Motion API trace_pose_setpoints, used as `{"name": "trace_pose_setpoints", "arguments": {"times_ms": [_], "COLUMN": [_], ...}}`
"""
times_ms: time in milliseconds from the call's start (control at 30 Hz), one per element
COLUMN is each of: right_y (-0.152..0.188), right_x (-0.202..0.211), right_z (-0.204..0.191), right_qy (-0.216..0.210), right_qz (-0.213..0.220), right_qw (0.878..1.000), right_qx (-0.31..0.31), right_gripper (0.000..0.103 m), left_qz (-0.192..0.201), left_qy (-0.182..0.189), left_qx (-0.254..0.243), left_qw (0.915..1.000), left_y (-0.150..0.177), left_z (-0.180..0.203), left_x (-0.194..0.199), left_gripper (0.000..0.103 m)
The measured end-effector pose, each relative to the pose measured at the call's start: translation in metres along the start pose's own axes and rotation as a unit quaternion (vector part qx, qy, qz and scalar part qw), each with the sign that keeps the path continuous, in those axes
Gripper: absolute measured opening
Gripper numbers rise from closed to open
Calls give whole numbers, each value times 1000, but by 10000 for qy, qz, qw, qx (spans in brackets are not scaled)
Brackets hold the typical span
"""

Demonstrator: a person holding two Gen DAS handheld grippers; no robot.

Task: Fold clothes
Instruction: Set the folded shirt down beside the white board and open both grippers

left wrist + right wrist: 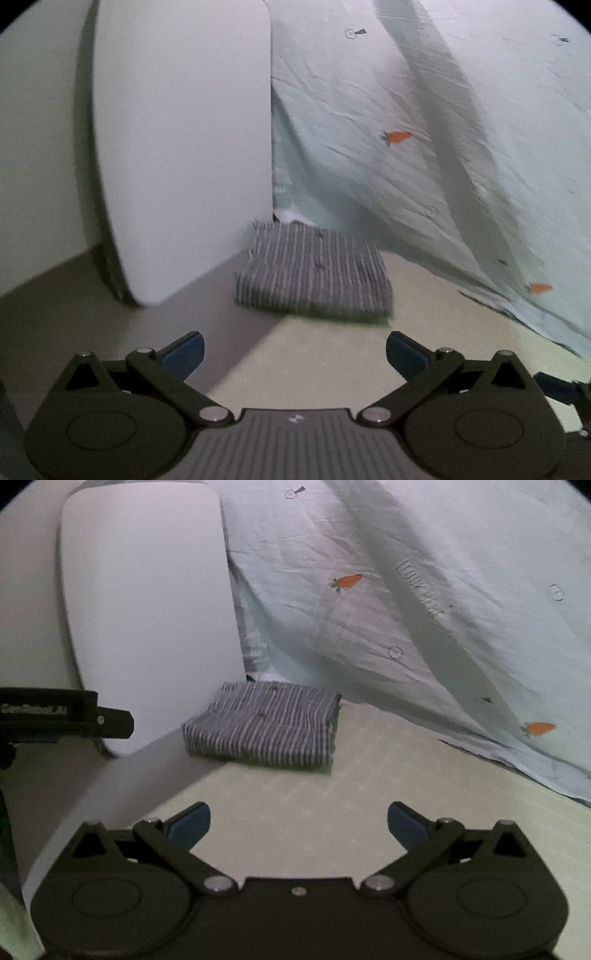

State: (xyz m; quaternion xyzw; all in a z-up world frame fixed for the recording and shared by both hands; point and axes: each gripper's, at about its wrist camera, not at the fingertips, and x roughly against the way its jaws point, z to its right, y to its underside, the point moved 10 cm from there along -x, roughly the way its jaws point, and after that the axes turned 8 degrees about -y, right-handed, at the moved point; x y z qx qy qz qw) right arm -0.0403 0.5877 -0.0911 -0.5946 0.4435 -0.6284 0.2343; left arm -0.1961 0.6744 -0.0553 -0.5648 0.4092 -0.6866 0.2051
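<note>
2 views, taken one after the other:

Left wrist, tongs: the left tongs (pixel 294 350) stand spread wide with nothing between the blue pads, hovering low over the pale surface (pixel 332 365).
Left wrist, garment: 1 striped grey garment (pixel 314 275) lies ahead of the tongs, already folded into a compact block with several layers; it sits just beside the white panel (pixel 177 147) and at the foot of the draped sheet (pixel 369 110) with carrot prints.
Left wrist, risk: a low forward push with the pads apart could plough into the near edge and skew the layers, since loose fabric slides on a smooth top.

Right wrist, tongs: the right tongs (pixel 299 821) are likewise released and empty; the other tool shows at far left.
Right wrist, garment: the folded block (pixel 264 725) lies ahead and slightly left of the tongs, its left corner looking ragged and less square than the right.
Right wrist, stage: the scene fits a fold just set down, or a folded piece about to be shifted; the pictures do not settle which.
Right wrist, risk: pinching only the top layer would peel the fold open; a reach past the block could snag the sheet hanging behind it and drag it onto the garment. Blur in both views makes edge position uncertain.
</note>
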Motion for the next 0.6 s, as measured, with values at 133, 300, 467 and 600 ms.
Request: {"name": "trace_pose_setpoints", "arguments": {"times_ms": [133,300,467,600], "right_y": [27,42,41,43], "right_x": [28,48,61,65], "right_z": [-3,-3,-3,-4], "right_qy": [102,311,451,482], "right_qz": [-77,-77,66,84], "right_qw": [9999,9995,9990,9988], "right_qx": [-54,-62,-22,-12], "right_gripper": [103,103,103,103], "left_qz": [-70,-161,-158,-46], "left_qy": [-93,-118,12,76], "left_qx": [-193,-303,-363,-369], "left_qw": [9997,9993,9992,9993], "left_y": [27,49,54,50], "left_z": [-2,-4,-1,1], "left_x": [22,39,48,49], "left_gripper": [103,103,103,103]}}
